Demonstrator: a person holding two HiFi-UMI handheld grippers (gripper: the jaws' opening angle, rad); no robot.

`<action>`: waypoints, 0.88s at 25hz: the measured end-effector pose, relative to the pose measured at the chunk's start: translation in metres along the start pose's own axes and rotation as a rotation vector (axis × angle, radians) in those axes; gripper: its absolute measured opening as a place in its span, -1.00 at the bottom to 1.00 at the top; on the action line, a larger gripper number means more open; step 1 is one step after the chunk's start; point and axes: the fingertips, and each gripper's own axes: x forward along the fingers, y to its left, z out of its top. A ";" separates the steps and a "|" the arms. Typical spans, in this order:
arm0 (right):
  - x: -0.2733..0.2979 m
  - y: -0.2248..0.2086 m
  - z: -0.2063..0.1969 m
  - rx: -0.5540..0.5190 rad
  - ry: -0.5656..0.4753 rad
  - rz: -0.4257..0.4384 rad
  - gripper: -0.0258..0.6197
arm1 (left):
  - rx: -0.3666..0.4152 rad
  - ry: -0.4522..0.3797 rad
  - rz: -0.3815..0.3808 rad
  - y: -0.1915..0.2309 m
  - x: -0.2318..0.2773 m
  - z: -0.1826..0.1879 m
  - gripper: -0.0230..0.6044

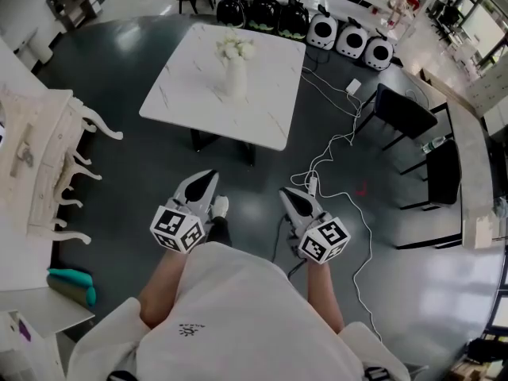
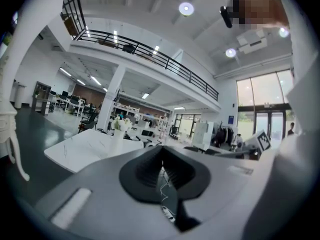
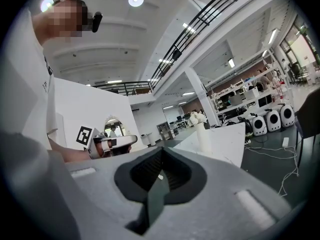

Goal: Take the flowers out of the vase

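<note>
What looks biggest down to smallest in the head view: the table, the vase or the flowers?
1. table, by far the largest.
2. vase and flowers: they look about the same size, so I won't rank them.

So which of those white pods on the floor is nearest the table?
The leftmost white pod, just past the table's far corner; the other two sit farther right.

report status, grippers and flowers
Both shut, empty: left gripper, right gripper. Flowers in vase on table, well ahead, untouched. Cable on floor to the right.
</note>
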 end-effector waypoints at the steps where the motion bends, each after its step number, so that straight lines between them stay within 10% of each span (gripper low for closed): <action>1: 0.003 -0.002 0.001 0.000 -0.001 -0.003 -0.92 | 0.002 -0.003 -0.002 0.004 0.003 0.002 -0.96; 22: 0.167 -0.064 0.046 -0.010 -0.023 -0.063 -0.92 | 0.019 0.015 -0.104 0.152 0.109 0.049 -0.96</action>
